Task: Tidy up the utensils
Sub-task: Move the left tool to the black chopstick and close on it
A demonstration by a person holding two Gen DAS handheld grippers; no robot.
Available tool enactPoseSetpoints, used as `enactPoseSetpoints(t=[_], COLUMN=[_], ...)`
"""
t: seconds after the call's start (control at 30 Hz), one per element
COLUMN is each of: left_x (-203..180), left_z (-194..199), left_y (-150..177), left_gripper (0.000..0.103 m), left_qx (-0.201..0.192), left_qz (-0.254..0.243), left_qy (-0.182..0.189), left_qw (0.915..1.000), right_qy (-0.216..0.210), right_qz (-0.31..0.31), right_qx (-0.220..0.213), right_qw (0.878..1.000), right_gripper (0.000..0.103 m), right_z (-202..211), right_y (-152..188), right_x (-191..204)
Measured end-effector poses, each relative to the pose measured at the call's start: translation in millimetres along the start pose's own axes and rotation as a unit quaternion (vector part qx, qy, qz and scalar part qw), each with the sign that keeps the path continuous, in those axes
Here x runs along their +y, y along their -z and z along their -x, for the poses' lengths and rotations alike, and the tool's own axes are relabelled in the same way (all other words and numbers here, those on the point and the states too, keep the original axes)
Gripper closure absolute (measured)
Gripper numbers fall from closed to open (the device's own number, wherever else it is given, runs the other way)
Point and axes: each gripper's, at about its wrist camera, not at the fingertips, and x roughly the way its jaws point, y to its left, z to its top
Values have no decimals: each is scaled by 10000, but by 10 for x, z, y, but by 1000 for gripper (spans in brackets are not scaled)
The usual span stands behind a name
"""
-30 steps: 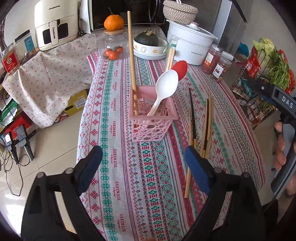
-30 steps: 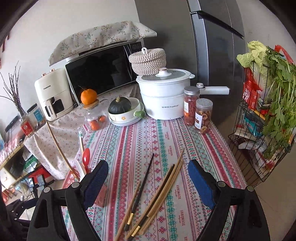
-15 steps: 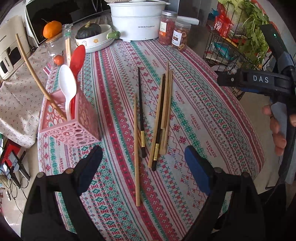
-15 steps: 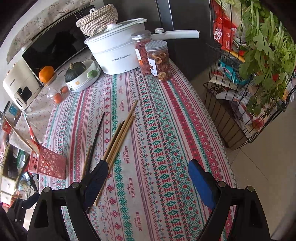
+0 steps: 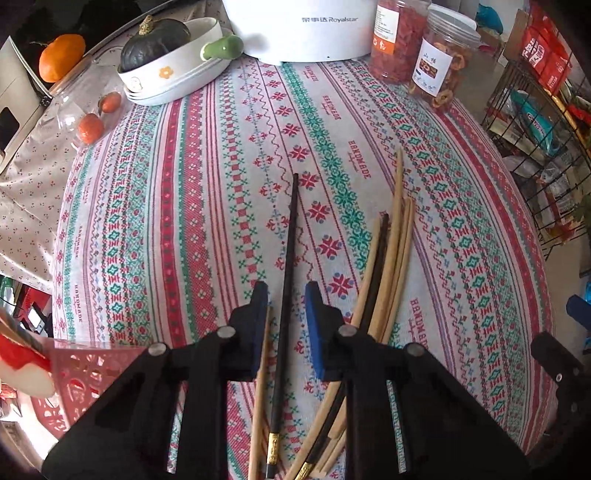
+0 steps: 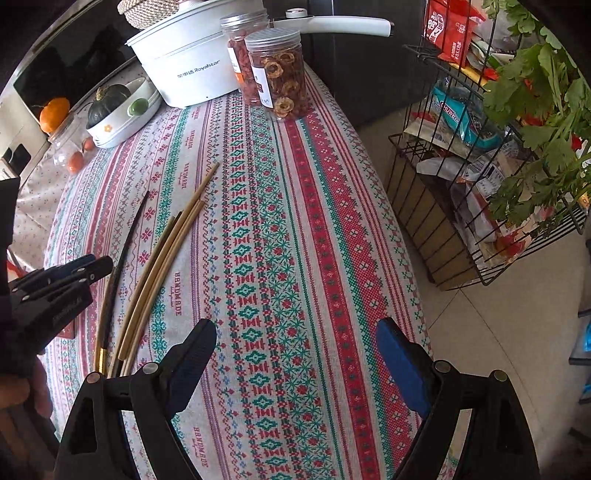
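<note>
Black chopstick (image 5: 286,280), lower centre on the surface (image 5: 207,192), lies between the left gripper (image 5: 282,299) fingers, which have just been closing without visibly pinching yet; right gripper (image 6: 295,354) hangs wide, empty. Pink holder (image 5: 85,376) waits lower left; pot (image 5: 303,26) beyond.

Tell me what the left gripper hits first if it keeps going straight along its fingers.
Probably the black chopstick lying between the left gripper's narrowed, just-closing jaws, with the tablecloth right under it; a pale chopstick lies alongside.
</note>
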Motion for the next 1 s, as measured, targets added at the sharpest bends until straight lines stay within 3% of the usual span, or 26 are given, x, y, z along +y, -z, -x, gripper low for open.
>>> enactPoseSetpoints(t=[0.27, 0.4, 0.53, 0.83, 1.0], left_x=[-41, -62, -174, -203, 95], left_z=[-310, -315, -231, 747, 1224], left_y=[-290, -274, -145, 412, 661], left_gripper=[83, 95, 97, 97, 97], left_qx=[178, 196, 122, -681, -1161], left_qz=[197, 100, -211, -670, -774], left_qy=[84, 173, 27, 409, 612], left_qw=[9996, 9996, 9997, 9946, 9883], right_qy=[6, 1, 37, 58, -84], right_qz=[181, 166, 129, 107, -40], right_qx=[-24, -42, -27, -158, -202], right_qw=[9998, 9999, 9999, 9998, 9998], right_gripper=[14, 14, 14, 14, 14], right_z=[-49, -51, -51, 85, 159], right_y=[-58, -56, -45, -6, 16], right_x=[59, 52, 42, 94, 156])
